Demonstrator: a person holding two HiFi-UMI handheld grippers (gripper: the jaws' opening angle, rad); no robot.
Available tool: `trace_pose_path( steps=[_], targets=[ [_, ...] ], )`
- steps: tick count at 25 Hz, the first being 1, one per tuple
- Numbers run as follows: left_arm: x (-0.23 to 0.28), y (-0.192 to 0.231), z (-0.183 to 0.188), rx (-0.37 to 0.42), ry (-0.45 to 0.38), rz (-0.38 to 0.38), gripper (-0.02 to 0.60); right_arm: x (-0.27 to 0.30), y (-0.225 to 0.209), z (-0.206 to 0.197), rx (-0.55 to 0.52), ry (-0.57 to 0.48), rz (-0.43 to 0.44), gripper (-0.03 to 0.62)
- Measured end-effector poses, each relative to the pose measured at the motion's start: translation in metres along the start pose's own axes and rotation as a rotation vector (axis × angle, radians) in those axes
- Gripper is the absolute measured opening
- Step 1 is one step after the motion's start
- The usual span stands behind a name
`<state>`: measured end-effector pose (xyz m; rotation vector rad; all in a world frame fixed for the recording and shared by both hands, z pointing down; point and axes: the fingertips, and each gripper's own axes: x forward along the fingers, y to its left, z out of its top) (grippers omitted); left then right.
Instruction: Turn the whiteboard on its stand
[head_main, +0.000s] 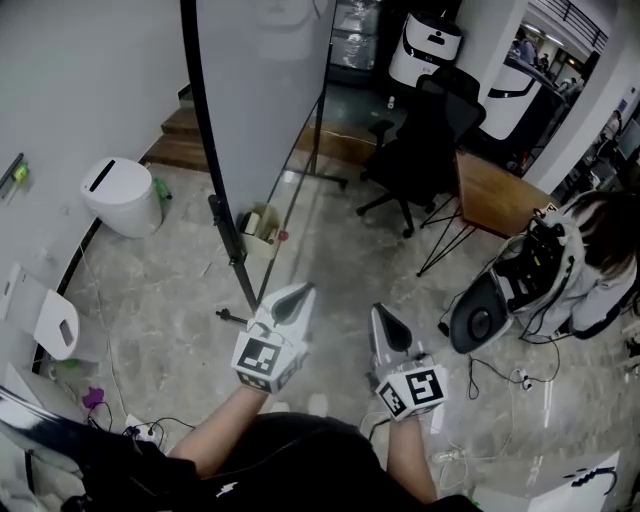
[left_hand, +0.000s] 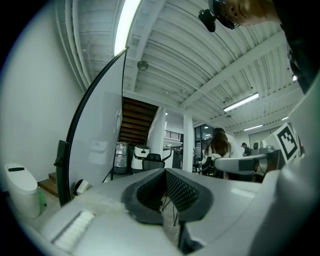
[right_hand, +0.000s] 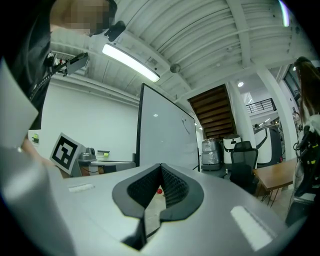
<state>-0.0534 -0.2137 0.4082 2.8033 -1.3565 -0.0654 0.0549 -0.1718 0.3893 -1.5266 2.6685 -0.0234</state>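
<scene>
Whiteboard (head_main: 265, 90) is shown edge-on and upright on its black stand (head_main: 232, 250), ahead of both grippers and slightly left of the left gripper (head_main: 292, 300). It is judged large, rigid and smooth, likely light enough to be swung on its pivot. Its dark frame edge (head_main: 199, 100) is judged the best place to be gripped. The left gripper and the right gripper (head_main: 384, 322) are both clenched shut, with nothing held or touched.
</scene>
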Motion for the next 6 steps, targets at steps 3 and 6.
trace_pose_path(
  steps=[3,6],
  targets=[
    [-0.0031,0.0055,-0.0007,0.000,0.002,0.011,0.006,0.0045,0.0032,0.0006,-0.005,0.000,0.008,0.008],
    [-0.0069,0.0105,-0.0046,-0.006,0.009,0.020,0.006,0.0078,0.0077,-0.0008,-0.006,0.005,0.014,0.008]
  ],
)
